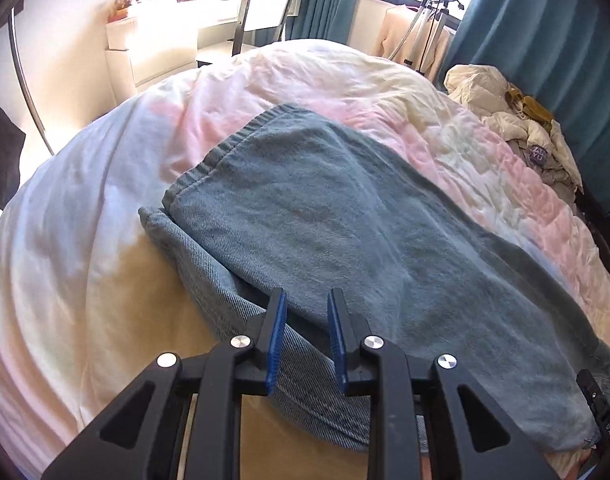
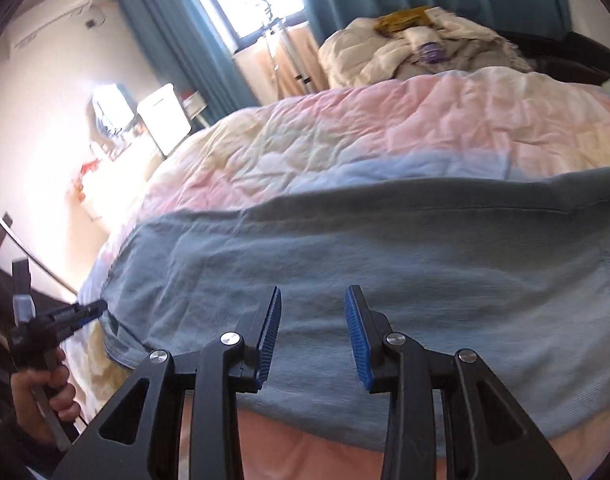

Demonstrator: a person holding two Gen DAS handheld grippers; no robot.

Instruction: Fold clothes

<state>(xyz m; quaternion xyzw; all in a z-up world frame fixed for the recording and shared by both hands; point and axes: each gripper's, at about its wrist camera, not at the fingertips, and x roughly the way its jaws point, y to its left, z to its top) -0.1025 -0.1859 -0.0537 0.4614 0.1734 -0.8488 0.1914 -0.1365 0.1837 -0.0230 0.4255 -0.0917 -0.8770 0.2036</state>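
We are mid-fold: the jeans (image 1: pixel 325 216) lie doubled over on the quilted bed cover (image 1: pixel 85 240). Our left gripper (image 1: pixel 307 312) hangs narrowly parted and empty above their near edge, and the right gripper (image 2: pixel 313 312) hovers empty over the denim, a little wider. Next, we judge, both must grip an edge for another fold.

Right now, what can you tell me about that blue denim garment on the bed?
The denim garment looks like faded blue jeans, folded in layers with a stitched hem at the far end. It lies flat on the pastel quilt, slightly creased. The left tool hangs over its near edge with nothing visibly clamped.
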